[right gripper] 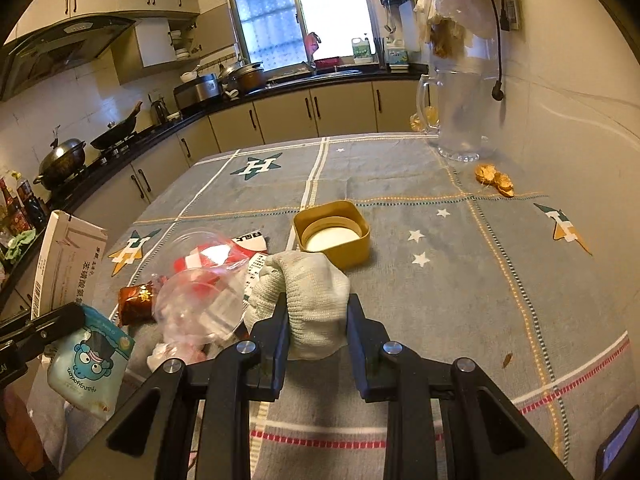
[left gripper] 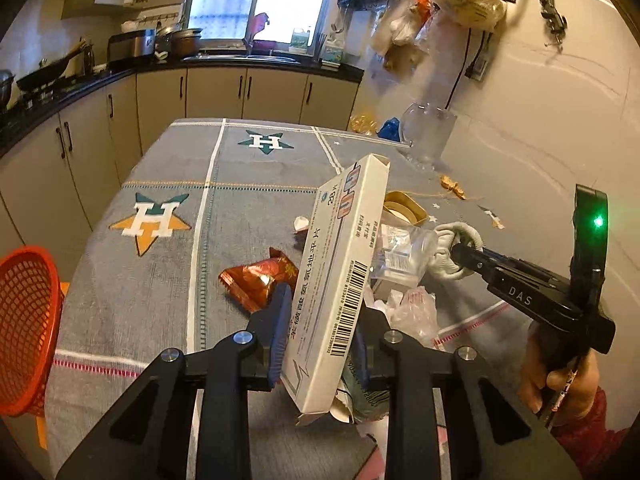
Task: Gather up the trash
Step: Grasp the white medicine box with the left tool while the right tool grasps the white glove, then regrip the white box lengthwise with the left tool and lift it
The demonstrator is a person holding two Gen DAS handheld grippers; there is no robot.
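Trash — a white medicine box [left gripper: 340, 276], clamped upright in the left tool [left gripper: 324, 344] above the bench [left gripper: 160, 280], seemingly with a blue pouch [right gripper: 88, 364] — could slip, while the right tool [right gripper: 318, 336] pinches a white glove [right gripper: 308, 292].

kitchen: beige cabinets [right gripper: 280, 116], bright window [right gripper: 296, 12].
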